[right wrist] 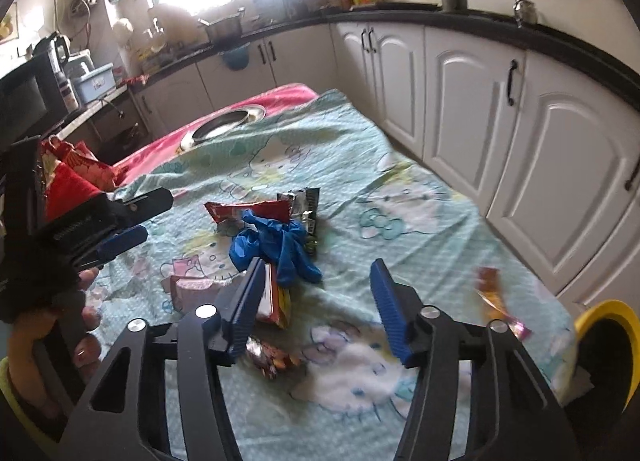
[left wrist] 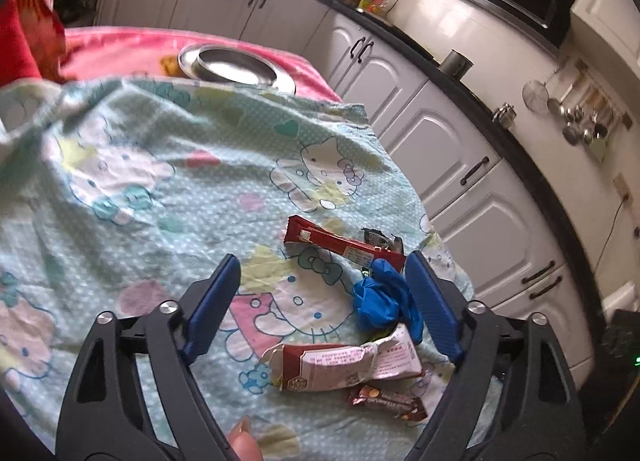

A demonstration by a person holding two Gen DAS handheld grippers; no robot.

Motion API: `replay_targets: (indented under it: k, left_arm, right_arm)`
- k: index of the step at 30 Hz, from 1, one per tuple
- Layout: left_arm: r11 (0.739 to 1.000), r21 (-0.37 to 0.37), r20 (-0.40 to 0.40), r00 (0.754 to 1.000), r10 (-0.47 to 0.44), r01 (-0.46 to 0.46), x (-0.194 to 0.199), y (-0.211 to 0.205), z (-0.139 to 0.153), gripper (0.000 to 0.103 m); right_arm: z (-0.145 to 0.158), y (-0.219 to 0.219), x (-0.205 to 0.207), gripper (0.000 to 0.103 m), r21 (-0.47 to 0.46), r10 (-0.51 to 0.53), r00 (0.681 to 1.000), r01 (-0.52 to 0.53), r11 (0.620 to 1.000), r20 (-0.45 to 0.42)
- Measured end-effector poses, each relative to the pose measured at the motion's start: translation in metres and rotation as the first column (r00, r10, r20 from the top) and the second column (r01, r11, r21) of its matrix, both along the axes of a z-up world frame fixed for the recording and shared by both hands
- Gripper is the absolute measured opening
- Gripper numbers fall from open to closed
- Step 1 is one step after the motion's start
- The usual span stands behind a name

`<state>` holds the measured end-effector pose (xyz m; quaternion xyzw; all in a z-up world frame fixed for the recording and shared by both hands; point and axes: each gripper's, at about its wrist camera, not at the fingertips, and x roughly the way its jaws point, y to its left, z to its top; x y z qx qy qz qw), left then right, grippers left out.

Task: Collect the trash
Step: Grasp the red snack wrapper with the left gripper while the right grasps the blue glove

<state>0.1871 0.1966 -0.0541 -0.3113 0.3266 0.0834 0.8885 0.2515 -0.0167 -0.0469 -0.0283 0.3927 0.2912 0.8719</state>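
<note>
The left hand-held gripper (left wrist: 320,301) is wide open and holds nothing. The blue glove (left wrist: 380,301) lies low and right of center, beside its right finger, nearer this one.

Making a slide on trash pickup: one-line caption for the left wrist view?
Open left claw above a blue glove and snack wrappers on a cartoon-print cloth.

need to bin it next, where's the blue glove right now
The blue glove lies crumpled on the cartoon sheet, between two red wrappers, just inside the open left claw's right finger.
</note>
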Motion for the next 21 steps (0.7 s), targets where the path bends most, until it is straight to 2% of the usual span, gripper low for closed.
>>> replay_targets:
  k: [2, 8, 11, 16, 20, 21]
  left_arm:
    - [1.0, -0.028, -0.008, 1.0, -0.003, 0.003, 0.006, 0.004, -0.004, 0.071]
    - [0.984, -0.173, -0.015, 0.999, -0.049, 0.045, 0.032, 0.009, -0.016, 0.067]
    - [0.976, -0.21, -0.03, 0.998, -0.064, 0.056, 0.046, 0.007, -0.021, 0.066]
    - [0.931, -0.364, -0.085, 0.994, -0.061, 0.026, 0.069, 0.01, -0.045, 0.059]
    - [0.912, -0.409, -0.118, 0.992, -0.037, -0.015, 0.078, 0.01, -0.058, 0.049]
    - [0.913, -0.407, -0.123, 0.992, -0.03, -0.023, 0.078, 0.01, -0.06, 0.044]
  right_arm:
    - [-0.009, 0.009, 0.011, 0.044, -0.002, 0.011, 0.999, -0.011, 1.0, -0.031]
    - [-0.033, 0.03, 0.034, 0.035, 0.007, 0.033, 0.992, -0.033, 0.999, -0.12]
    - [-0.042, 0.034, 0.039, 0.028, 0.008, 0.045, 0.988, -0.044, 0.999, -0.146]
    - [-0.049, 0.036, 0.039, 0.012, 0.003, 0.077, 0.984, -0.078, 0.997, -0.159]
    - [-0.053, 0.035, 0.033, 0.008, -0.001, 0.094, 0.984, -0.095, 0.995, -0.149]
    - [-0.053, 0.035, 0.032, 0.007, 0.0, 0.096, 0.984, -0.097, 0.995, -0.147]
